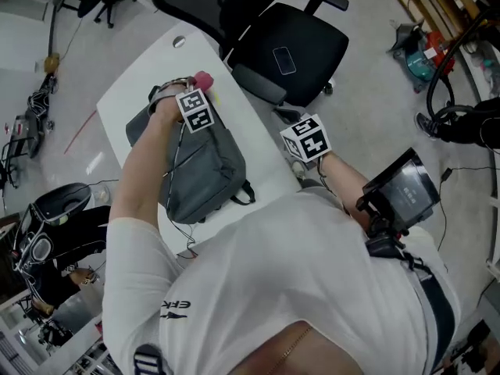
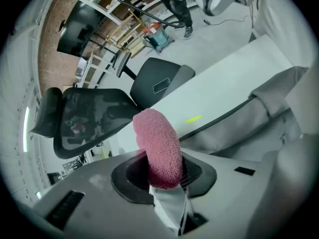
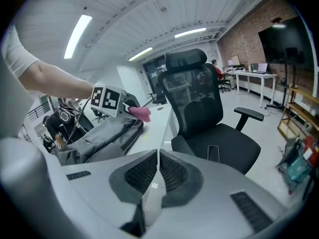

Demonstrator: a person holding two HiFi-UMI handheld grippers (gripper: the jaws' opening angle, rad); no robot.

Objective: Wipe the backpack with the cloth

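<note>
left claw: pinching the pink cloth, its wad poking ahead.
backpack: grey, flat on the tabletop, just beneath and beside our left claw.
right claw: pressed together, empty, well apart from the backpack.
risk: we think the unheld backpack may slide as we wipe.

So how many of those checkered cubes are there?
2. One cube is above the backpack; the other cube is by the table's edge, near the chair. No others show.

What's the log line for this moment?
left gripper: shut on pink cloth | right gripper: shut, empty | grey backpack: flat on white table | stage: cloth by backpack top
</note>
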